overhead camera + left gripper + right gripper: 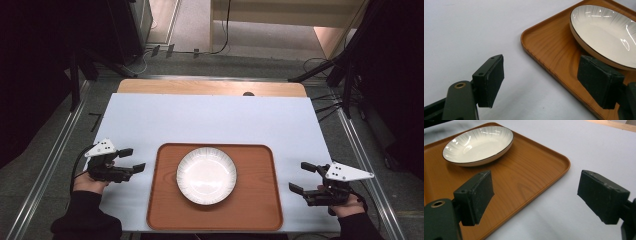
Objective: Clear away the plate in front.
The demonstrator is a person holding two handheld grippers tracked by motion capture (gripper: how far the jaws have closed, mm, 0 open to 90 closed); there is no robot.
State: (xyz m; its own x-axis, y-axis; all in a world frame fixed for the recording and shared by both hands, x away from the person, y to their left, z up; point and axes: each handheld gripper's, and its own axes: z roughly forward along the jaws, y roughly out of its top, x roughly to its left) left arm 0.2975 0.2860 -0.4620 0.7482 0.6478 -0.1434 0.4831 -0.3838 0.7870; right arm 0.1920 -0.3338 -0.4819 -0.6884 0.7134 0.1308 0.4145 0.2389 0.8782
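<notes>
Left gripper (134,159) — jaws wide apart and empty, held just left of the tray (165,200), pointing at its left rim. In the left gripper view one pad (495,75) stands over the white surface, the other over the tray's edge (541,62).

The tray, wood-toned and rimmed, lies at the near middle of the table; the white plate (206,175) sits in its centre, untouched. Nothing has yet been gripped or lifted, so the work appears to be at its start, with the whole grasp left.

Right gripper (303,178) — jaws likewise wide and empty, just right of the tray and apart from it.

The white sheet (210,120) covers the table beyond the tray, with a bare wooden strip (210,88) at its far edge. Beyond that lie grey floor, cables and dark stands.
</notes>
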